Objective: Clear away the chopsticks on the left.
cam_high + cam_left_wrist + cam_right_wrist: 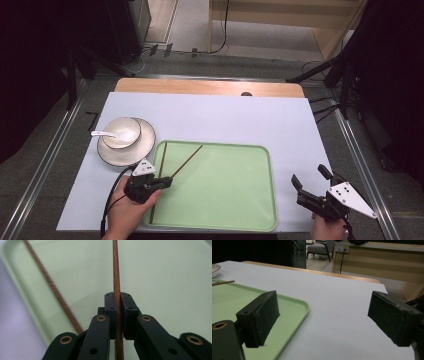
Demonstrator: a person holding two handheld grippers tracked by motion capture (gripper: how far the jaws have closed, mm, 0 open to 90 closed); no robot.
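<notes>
At the tray's 7 o'clock corner: we see the left gripper with its jaws pressed shut on one wooden chopstick, which slants away toward 1 o'clock over the green tray
Grip, seen close: in the left gripper view the held chopstick runs straight up between the two pads, clamped near its thicker end; we judge the low hold leaves the long tip free to steer
Second chopstick: the loose chopstick lies along the tray's 9 o'clock edge, its near end over the rim; in the left gripper view it sits at 10 o'clock of the jaws, apart from them
Right side: the right gripper rests at the table's 5 o'clock corner beside the tray, jaws spread wide and holding nothing; we read it as parked out of the way, ready
Right gripper view: between its open jaws we see bare white table cover and the tray's corner
Tray contents: the two chopsticks, nothing else that we can make out
Bowl and plate: at 10 o'clock of the tray a white bowl sits on a white plate, with a white spoon laid in the bowl, handle toward 9 o'clock; we cannot tell if the bowl holds anything more
</notes>
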